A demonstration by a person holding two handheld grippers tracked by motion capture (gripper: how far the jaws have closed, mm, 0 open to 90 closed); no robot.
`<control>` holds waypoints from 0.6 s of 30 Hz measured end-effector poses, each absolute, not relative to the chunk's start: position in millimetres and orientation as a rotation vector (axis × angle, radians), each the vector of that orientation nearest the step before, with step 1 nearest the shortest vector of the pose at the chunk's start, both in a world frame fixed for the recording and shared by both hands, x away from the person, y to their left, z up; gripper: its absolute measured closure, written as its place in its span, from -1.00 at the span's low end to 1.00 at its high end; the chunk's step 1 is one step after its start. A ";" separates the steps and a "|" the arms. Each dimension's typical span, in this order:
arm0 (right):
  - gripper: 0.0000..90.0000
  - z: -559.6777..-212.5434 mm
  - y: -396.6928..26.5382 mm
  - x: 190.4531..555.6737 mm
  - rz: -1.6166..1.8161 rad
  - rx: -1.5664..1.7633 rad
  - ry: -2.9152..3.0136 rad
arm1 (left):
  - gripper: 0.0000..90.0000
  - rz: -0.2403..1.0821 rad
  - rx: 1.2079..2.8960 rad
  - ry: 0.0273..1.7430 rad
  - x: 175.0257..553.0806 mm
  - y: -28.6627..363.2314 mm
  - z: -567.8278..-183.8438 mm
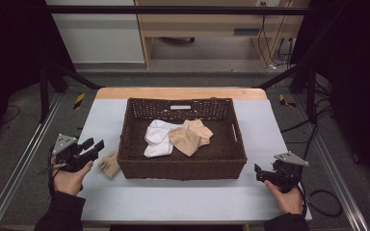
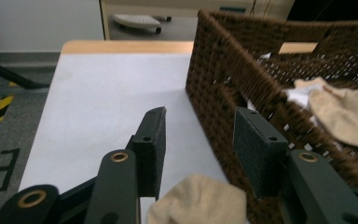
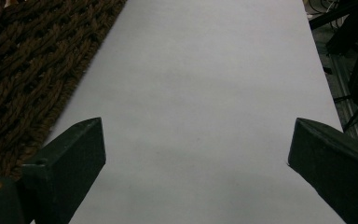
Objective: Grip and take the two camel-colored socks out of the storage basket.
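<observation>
Pale table mat (image 1: pixel 183 197), wicker basket (image 1: pixel 180 168), grey floor (image 1: pixel 29 110)

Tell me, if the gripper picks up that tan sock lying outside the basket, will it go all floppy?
Probably yes. The tan sock lies crumpled in soft folds beside the basket, so it would likely droop from the left gripper. It looks thin and light, so it should lift easily. Pushed, it would probably bunch up on the table rather than slide or roll.

Black grippers (image 1: pixel 98 146), grey triangular plates, dark sleeves (image 1: pixel 62 211).
</observation>
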State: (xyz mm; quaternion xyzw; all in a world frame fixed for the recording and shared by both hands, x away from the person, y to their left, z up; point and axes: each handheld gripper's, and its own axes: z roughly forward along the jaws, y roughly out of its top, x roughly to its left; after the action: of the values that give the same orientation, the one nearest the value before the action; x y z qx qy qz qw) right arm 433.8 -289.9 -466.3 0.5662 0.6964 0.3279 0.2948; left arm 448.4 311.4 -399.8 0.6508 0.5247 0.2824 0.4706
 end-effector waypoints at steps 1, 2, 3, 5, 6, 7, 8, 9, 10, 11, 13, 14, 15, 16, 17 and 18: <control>-0.91 -466.2 -290.1 433.9 0.873 1.506 1.851 | 0.19 0.693 1.592 1.277 448.0 309.8 -397.2; -0.91 -466.1 -290.3 434.0 0.873 1.507 1.849 | 0.19 0.698 1.588 1.267 447.7 308.1 -394.6; -0.91 -466.0 -290.2 433.9 0.876 1.512 1.846 | 0.19 0.699 1.584 1.261 447.4 306.1 -392.0; -0.91 -465.9 -290.6 433.9 0.879 1.509 1.845 | 0.18 0.702 1.581 1.242 446.8 301.8 -387.2; -0.91 -465.8 -290.7 433.8 0.880 1.510 1.844 | 0.18 0.703 1.581 1.233 446.5 299.3 -385.0; -0.91 -465.8 -290.7 433.8 0.880 1.510 1.843 | 0.17 0.705 1.583 1.222 446.3 296.7 -383.1; -0.91 -465.9 -290.7 434.0 0.876 1.509 1.843 | 0.17 0.711 1.587 1.203 446.8 290.9 -379.9; -0.91 -465.9 -290.7 434.0 0.876 1.509 1.843 | 0.16 0.711 1.587 1.203 446.8 290.9 -379.9; -0.91 -466.1 -290.6 434.2 0.870 1.511 1.843 | 0.16 0.715 1.589 1.196 447.2 287.9 -378.3; -0.91 -466.1 -290.6 434.2 0.870 1.511 1.843 | 0.16 0.717 1.586 1.188 447.7 285.1 -376.8; -0.91 -466.1 -290.2 434.2 0.867 1.517 1.843 | 0.16 0.713 1.583 1.175 448.4 280.3 -373.2; -0.91 -466.1 -290.4 434.2 0.869 1.513 1.841 | 0.16 0.714 1.583 1.161 448.9 275.9 -369.5; -0.91 -466.1 -290.4 434.2 0.869 1.513 1.841 | 0.16 0.714 1.583 1.161 448.9 275.9 -369.5; -0.91 -466.2 -290.6 434.4 0.867 1.512 1.841 | 0.16 0.712 1.581 1.155 449.4 273.8 -367.8; -0.91 -466.4 -290.5 434.4 0.865 1.514 1.841 | 0.16 0.714 1.579 1.147 450.0 271.7 -366.1; -0.91 -466.4 -290.3 434.4 0.864 1.515 1.843 | 0.16 0.711 1.580 1.142 450.8 269.2 -364.5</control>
State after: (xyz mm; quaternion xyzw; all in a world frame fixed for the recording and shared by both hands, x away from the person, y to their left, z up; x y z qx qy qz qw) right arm 434.4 -290.3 -466.4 0.5701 0.6934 0.3251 0.2974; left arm 450.8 269.2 -364.5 0.6556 0.4740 0.2952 0.5083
